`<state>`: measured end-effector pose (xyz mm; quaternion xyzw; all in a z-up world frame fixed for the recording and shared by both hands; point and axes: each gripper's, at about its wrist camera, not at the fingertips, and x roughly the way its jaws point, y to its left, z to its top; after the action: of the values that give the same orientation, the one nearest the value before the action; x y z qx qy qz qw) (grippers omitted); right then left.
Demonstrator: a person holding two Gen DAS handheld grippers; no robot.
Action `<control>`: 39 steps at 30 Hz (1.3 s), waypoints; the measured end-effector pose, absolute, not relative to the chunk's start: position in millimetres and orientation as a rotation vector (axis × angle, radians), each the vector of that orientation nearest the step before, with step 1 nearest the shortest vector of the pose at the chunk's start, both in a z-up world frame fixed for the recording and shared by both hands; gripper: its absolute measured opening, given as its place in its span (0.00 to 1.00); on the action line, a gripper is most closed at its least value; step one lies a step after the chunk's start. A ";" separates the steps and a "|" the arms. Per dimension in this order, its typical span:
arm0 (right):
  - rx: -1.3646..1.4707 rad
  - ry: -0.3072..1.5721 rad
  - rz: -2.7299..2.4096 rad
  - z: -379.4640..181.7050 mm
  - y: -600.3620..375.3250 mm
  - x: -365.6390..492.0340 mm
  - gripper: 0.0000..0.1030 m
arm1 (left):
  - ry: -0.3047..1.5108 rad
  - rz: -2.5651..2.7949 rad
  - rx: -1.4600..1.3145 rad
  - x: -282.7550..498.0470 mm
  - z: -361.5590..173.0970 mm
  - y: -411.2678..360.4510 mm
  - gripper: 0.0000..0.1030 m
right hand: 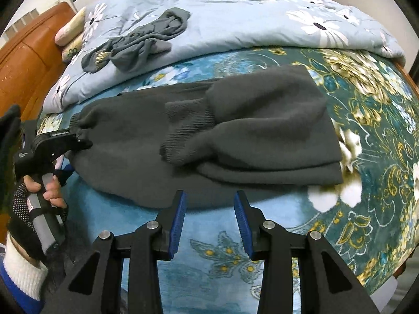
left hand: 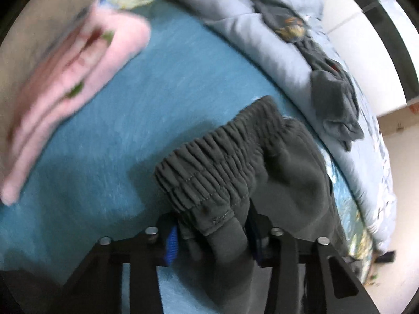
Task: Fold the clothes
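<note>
Dark grey sweatpants [right hand: 235,136] lie half folded across the teal bed sheet, ribbed cuffs [right hand: 183,130] resting on top near the middle. My left gripper [left hand: 213,233] is shut on the elastic waistband end of the sweatpants [left hand: 209,164] and holds it slightly off the sheet; it also shows at the left of the right wrist view [right hand: 83,142]. My right gripper [right hand: 210,217] is open and empty, just in front of the pants' near edge, above the sheet.
A folded pink garment [left hand: 65,78] lies to the left on the sheet [left hand: 157,78]. A rumpled light blue floral quilt [right hand: 235,21] lies behind, with another grey garment [right hand: 138,44] crumpled on it. An orange headboard [right hand: 26,60] stands at far left.
</note>
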<state>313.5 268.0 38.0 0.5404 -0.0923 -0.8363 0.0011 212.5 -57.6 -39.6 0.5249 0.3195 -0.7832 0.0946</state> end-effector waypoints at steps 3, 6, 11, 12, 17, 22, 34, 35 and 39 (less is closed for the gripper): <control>1.683 -0.287 -2.631 41.6 268.9 312.9 0.38 | 0.782 -2.496 1.470 217.7 -9.3 -39.4 0.33; 1.681 -0.305 -2.641 43.1 278.9 314.4 0.38 | 0.613 -2.709 1.341 226.5 32.6 -15.1 0.31; 1.696 -0.385 -2.672 38.5 310.6 321.7 0.38 | 0.370 -3.063 1.171 237.6 104.7 70.0 0.30; 1.700 -0.407 -2.683 37.5 319.3 323.2 0.38 | 0.324 -3.118 1.163 239.5 113.1 90.4 0.30; 1.697 -0.517 -2.763 38.6 361.6 331.4 0.38 | 0.065 -3.307 1.234 252.5 112.3 196.1 0.30; 1.705 -0.620 -2.836 38.3 405.3 348.7 0.38 | -0.393 -3.319 1.364 265.0 67.9 280.8 0.30; 1.799 -0.771 -2.837 12.3 449.9 383.3 0.38 | -0.430 -3.398 1.477 292.3 71.0 303.7 0.72; 1.798 -0.780 -2.834 11.6 450.0 383.1 0.38 | -0.440 -3.408 1.424 293.9 78.3 300.3 0.72; 1.733 -0.738 -2.841 23.3 438.3 374.0 0.38 | -0.361 -3.409 1.331 291.0 101.8 270.5 0.72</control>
<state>374.0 438.3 23.3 0.5038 -0.2145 -0.8261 -0.1332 291.0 270.5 101.8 0.3491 -0.0945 -0.8939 -0.2647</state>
